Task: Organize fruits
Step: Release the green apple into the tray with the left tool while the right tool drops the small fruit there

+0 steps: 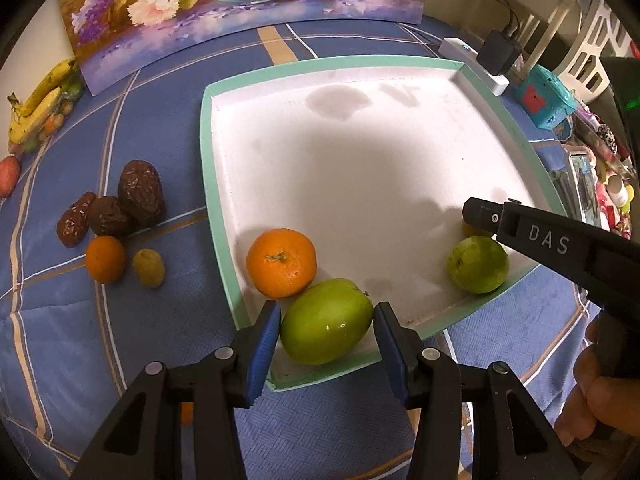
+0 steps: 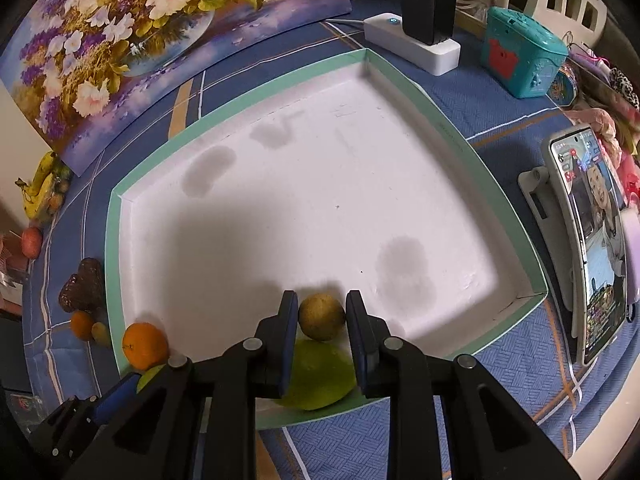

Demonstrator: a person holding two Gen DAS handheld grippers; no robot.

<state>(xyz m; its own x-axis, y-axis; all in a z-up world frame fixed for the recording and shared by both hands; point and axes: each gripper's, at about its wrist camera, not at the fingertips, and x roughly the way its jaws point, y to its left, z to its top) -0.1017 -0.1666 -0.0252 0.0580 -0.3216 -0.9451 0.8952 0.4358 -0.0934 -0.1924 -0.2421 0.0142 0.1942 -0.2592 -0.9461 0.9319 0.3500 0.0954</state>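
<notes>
A white tray with a teal rim [image 1: 206, 168] lies on the blue cloth. My left gripper [image 1: 326, 330] is shut on a large green fruit [image 1: 326, 320], its blue pads pressing both sides, low over the tray's near corner. An orange [image 1: 281, 262] sits in the tray just behind it. My right gripper [image 2: 322, 320] is shut on a small yellow-brown fruit [image 2: 322, 316] at the tray's near right side. Right under it lies a second green fruit [image 2: 320, 380]. The left wrist view shows this green fruit [image 1: 478, 264] below the right gripper's fingers [image 1: 484, 214].
Left of the tray on the cloth lie dark brown dates [image 1: 140, 192], a small orange [image 1: 106, 259] and a small yellowish fruit [image 1: 149, 268]. Bananas [image 1: 36, 104] and a red fruit [image 1: 8, 176] sit farther left. A flower painting [image 2: 120, 40], power strip [image 2: 416, 46], teal box [image 2: 520, 56] and phone [image 2: 592, 240] border the tray.
</notes>
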